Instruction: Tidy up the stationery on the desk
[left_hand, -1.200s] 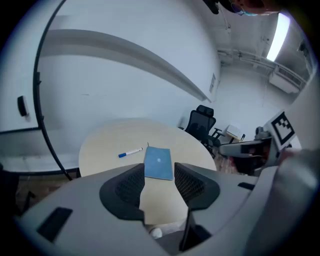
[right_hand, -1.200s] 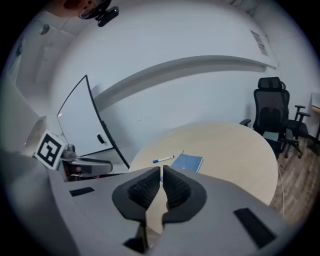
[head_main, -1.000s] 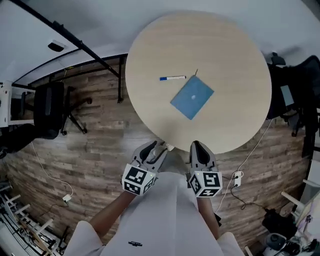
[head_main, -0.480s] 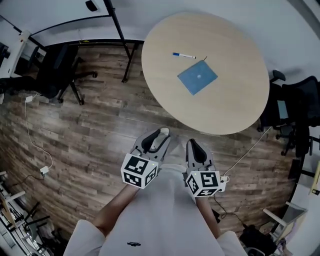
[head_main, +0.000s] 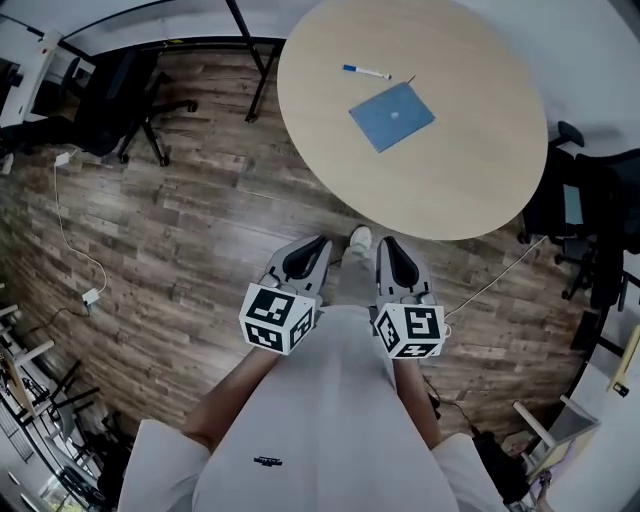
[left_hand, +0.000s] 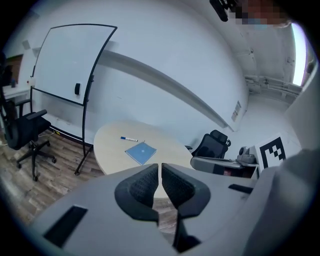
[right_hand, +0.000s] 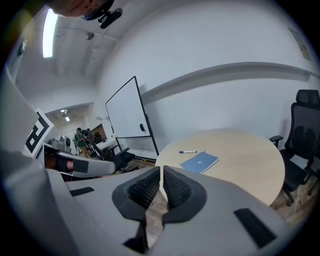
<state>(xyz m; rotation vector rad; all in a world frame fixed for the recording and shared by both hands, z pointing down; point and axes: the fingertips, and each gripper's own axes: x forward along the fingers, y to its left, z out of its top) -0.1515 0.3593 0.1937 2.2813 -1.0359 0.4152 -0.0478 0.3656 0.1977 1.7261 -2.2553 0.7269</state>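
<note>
- Your left gripper (left_hand: 160, 167) has just been closing its jaws; they now stand together with nothing between them
- Your right gripper (right_hand: 161, 172) also has its jaws pressed together, and it holds nothing
- The round table (head_main: 450, 160) lies ahead of you, well apart from both grippers
- You hold the two grippers side by side close in front of your body, over the wooden floor (head_main: 200, 220) and short of the table's near edge
- The blue notebook (head_main: 392, 116) lies flat on the far left part of the tabletop, turned at an angle to you
- The pen (head_main: 366, 71), white with a blue end, lies just beyond the notebook, near it but apart from it
- A whiteboard on a stand (left_hand: 70, 62) stands to the left of the table, and a black office chair (head_main: 115, 100) sits further left on the floor
</note>
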